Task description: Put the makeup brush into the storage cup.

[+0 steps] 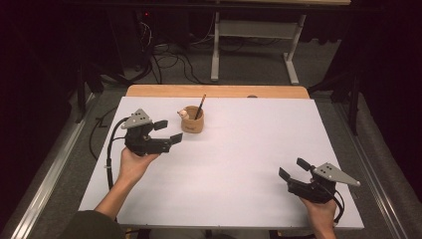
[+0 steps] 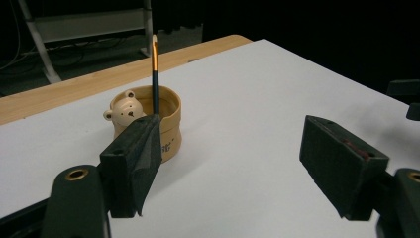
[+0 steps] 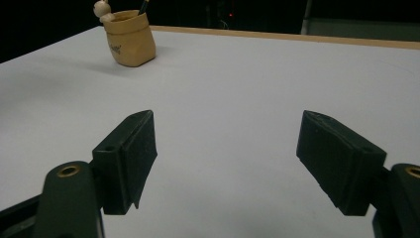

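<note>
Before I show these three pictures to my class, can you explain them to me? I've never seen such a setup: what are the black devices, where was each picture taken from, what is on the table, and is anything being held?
A person sits at a white table with a hand-held tool in each hand. Each tool has two black fingers that open and close like tongs.

The high view looks down from above the person. The left gripper is at the left, next to the cup, and the right gripper is near the table's right front corner.

The other two pictures come from small cameras riding on the tools, each looking along its own fingers.

On the table stands a tan cup with a little bear figure on its rim. A pencil stands inside it.

Nothing is held. Both grippers are wide open, with bare table between their fingers.
</note>
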`<state>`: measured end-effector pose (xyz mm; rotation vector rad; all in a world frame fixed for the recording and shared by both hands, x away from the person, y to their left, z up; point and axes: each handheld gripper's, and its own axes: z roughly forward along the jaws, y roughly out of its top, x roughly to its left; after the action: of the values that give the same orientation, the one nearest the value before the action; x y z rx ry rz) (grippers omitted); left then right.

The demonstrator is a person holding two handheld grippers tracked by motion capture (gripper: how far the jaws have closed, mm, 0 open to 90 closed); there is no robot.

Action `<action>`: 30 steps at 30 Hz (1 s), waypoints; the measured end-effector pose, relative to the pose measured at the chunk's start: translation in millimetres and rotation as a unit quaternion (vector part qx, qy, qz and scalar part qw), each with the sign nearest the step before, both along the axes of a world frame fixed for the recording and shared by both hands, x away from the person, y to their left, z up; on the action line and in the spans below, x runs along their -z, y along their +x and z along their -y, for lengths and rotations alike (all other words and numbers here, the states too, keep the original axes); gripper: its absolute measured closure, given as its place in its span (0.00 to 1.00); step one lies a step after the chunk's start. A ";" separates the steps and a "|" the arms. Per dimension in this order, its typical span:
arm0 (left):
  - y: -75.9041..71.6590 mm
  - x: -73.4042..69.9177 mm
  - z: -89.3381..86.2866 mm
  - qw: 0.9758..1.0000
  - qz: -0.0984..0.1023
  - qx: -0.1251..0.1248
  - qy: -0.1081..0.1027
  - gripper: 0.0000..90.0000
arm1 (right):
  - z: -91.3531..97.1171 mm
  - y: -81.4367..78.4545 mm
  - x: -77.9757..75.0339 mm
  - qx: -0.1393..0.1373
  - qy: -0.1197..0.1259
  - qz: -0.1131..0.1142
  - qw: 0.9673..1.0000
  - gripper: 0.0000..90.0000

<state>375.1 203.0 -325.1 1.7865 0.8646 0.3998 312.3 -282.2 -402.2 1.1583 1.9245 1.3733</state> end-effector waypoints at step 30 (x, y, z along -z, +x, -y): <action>-19.8 8.7 -12.3 1.000 0.000 -0.006 -0.025 0.28 | 0.3 -0.5 -0.5 0.000 0.005 0.000 1.000 0.28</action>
<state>355.2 215.3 -333.8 1.7348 0.8787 0.3839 311.8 -282.5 -401.7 1.1644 1.9190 1.3848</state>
